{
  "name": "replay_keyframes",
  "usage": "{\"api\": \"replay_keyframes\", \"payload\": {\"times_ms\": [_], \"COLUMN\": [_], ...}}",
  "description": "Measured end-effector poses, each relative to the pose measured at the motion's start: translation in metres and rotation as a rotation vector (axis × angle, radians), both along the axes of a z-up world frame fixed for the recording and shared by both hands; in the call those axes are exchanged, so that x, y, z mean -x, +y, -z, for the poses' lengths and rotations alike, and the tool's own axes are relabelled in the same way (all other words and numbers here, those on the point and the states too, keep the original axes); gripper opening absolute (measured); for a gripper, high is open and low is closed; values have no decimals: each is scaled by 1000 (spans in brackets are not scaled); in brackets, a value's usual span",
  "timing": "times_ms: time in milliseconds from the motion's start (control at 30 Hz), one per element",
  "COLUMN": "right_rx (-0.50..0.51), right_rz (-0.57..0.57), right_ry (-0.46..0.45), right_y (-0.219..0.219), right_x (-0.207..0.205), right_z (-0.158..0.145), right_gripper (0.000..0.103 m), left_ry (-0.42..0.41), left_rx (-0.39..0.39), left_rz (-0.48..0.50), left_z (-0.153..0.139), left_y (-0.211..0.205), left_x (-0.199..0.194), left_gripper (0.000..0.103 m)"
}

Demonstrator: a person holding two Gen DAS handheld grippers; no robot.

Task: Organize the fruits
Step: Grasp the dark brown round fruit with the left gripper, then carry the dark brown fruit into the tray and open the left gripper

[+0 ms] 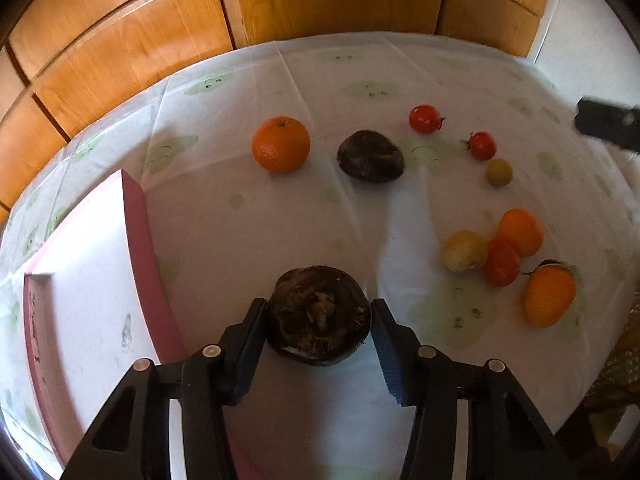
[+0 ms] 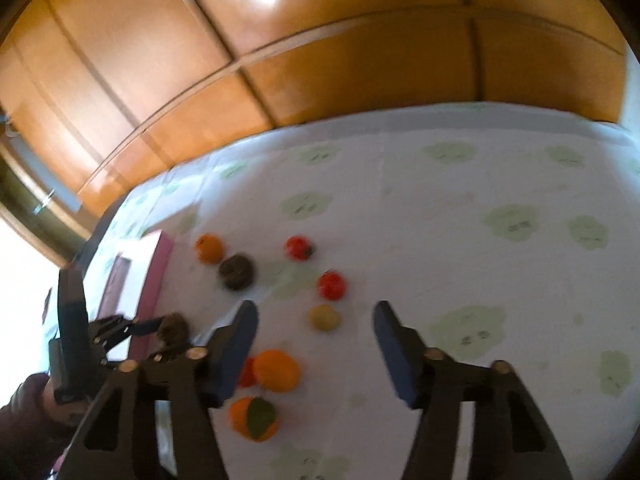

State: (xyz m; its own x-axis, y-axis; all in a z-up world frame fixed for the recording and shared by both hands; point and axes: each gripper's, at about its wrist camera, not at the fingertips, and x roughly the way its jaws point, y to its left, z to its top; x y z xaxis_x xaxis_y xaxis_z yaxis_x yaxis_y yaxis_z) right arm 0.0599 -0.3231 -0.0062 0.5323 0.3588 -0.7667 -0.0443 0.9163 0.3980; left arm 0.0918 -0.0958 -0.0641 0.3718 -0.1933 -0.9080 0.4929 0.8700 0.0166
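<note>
both tilted steeply down: left hand-held gripper (image 1: pixel 319 322) clamps dark fruit (image 1: pixel 319 316); right hand-held gripper (image 2: pixel 314 344) parted, empty.

Your white tablecloth-covered table (image 1: pixel 248 240) with pale green prints carries a pink-rimmed flat tray (image 1: pixel 136 216), a round orange (image 1: pixel 281 144), two dark brown husky fruits (image 1: pixel 370 155), red cherry tomatoes (image 1: pixel 425 119) and small yellow and orange fruits (image 1: pixel 520 232).

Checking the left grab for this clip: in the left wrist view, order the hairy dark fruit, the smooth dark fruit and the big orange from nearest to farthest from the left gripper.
1. Hairy dark fruit: between the left gripper's fingers.
2. Smooth dark fruit: mid-table, slightly right.
3. Big orange: mid-table, left; too close to 2 to call.
</note>
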Motion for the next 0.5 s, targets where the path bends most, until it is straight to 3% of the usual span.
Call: {"api": "replay_keyframes", "payload": {"times_ms": [67,133,167,333,500], "right_rx": [-3,12,16,36,158], "right_rz": [-90,-164,-196,-347,-480], "right_ry": [32,48,51,27,7], "right_y": [17,33,40,73,110], "right_x": [-1,0,2,11,13], "right_z": [6,9,11,12,17], "right_gripper": [51,37,36,33,33], "left_ry": [-15,-29,-36,-43,-50], "left_rx": [35,54,56,63,59], "left_rz": [2,6,6,-10,-23], "left_z": [-8,-11,-11,-5,4], "left_y": [1,-1,-4,-7,-9], "left_x": [10,25,30,57,69], "left_gripper": [52,52,52,52,52]}}
